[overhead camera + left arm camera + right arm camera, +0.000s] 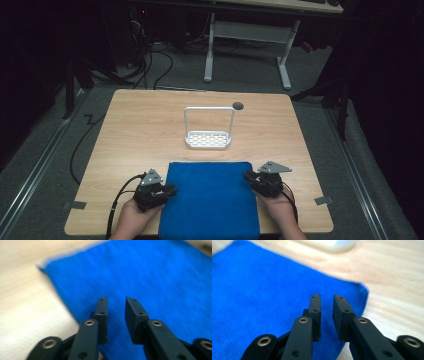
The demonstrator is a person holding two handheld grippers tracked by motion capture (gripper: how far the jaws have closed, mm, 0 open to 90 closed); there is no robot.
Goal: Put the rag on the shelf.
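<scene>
holding the left tool (170, 190) and right tool (248, 175), jaws slightly spread, at opposite edges of the blue cloth (210, 200), we note it lies flat on the worktop (140, 130) before the white rack (208, 139).

A blue cloth (210, 200) lies flat and spread out on the near middle of the wooden table (145, 125), roughly square, its near edge at the table's front edge. A white rack (208, 131) with a tall hoop handle stands upright just beyond it.
</scene>
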